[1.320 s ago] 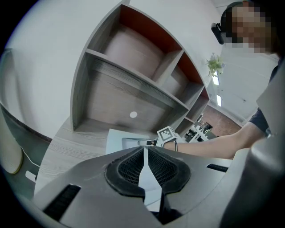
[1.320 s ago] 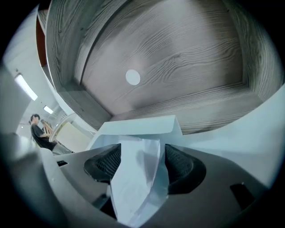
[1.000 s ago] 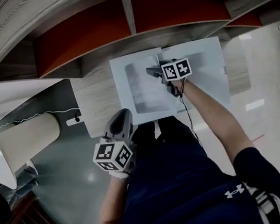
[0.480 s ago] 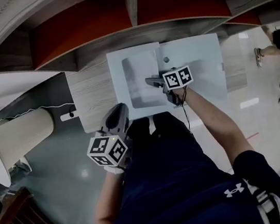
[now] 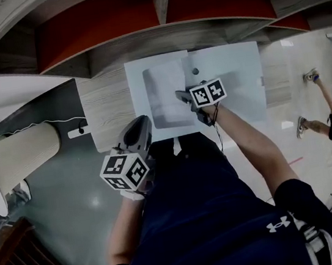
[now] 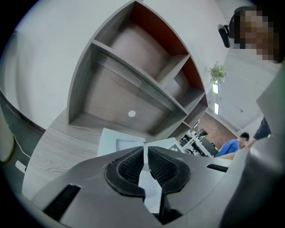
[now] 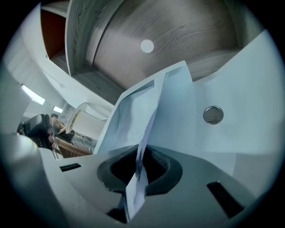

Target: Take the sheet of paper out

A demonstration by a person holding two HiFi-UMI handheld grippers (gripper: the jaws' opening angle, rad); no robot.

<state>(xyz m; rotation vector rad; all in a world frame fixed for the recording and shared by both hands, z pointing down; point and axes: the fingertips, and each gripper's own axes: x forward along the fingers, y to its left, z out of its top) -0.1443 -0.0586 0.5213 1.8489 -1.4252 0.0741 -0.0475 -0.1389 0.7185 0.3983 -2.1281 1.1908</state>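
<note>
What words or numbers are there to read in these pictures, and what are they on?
No words or numbers can be read here.
The sheet of paper, with the right gripper's jaws closing on it: faint marks, too blurred.
The dark shirt: a white logo, a shape, no letters.
The cubes on the right gripper and the left gripper: black-and-white square markers, patterns only.

Seemingly an open-plan office or lab: a wood-grain worktop (image 5: 106, 107) with a red-backed shelf unit (image 6: 124, 84) stands on a glossy floor (image 5: 72, 204), and desks with monitors (image 6: 194, 137) fill the far right.
</note>
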